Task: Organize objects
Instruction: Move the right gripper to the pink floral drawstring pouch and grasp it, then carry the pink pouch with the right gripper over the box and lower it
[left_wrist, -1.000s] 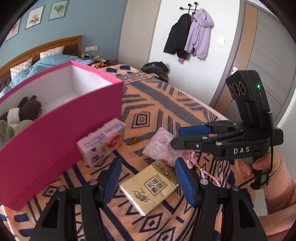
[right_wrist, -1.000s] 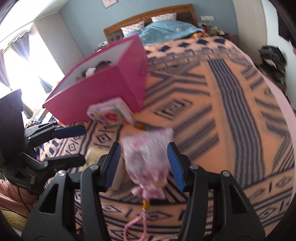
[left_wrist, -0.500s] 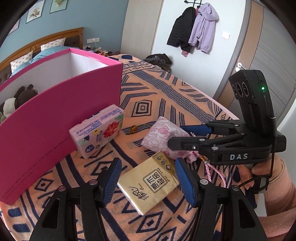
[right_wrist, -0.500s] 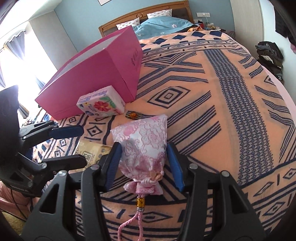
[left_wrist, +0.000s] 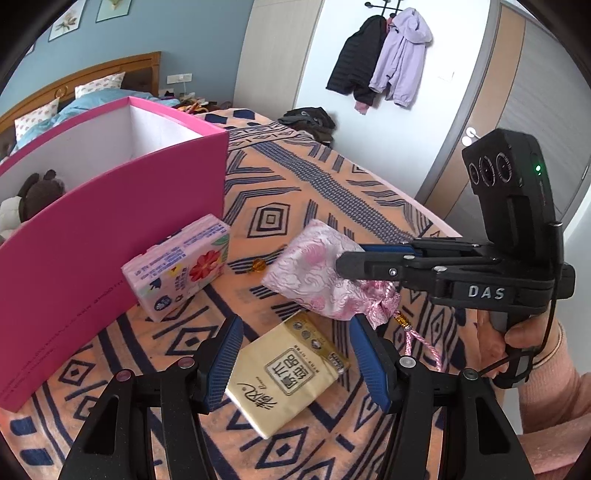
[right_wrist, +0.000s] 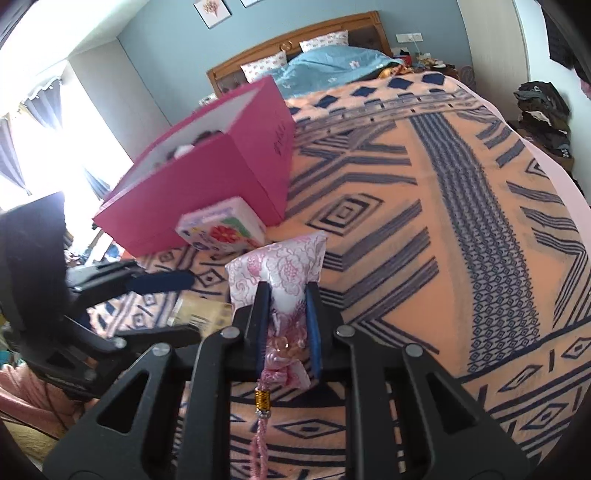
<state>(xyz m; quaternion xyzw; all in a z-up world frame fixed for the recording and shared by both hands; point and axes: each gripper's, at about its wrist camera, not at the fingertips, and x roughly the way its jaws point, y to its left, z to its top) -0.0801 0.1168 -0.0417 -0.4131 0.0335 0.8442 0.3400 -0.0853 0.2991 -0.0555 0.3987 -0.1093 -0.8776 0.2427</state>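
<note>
My right gripper (right_wrist: 286, 291) is shut on a pink floral drawstring pouch (right_wrist: 284, 262) and holds it off the bedspread; the same pouch (left_wrist: 314, 273) and right gripper (left_wrist: 351, 260) show in the left wrist view. My left gripper (left_wrist: 295, 354) is open, its fingers on either side of a tan tissue pack (left_wrist: 288, 373) that lies on the bed. A pink flowered tissue pack (left_wrist: 181, 266) leans against the open pink box (left_wrist: 110, 229), which holds a plush toy (left_wrist: 33, 195).
The bed carries an orange and navy patterned blanket (right_wrist: 424, 221). A small amber bead (left_wrist: 258, 265) lies beside the pouch. Pillows and a blue quilt (right_wrist: 332, 62) are at the headboard. Coats (left_wrist: 380, 70) hang on the wall by a door.
My right gripper closed on the pouch and lifted it off the blanket. My left gripper stayed open around the tan tissue pack, shifting slightly.
</note>
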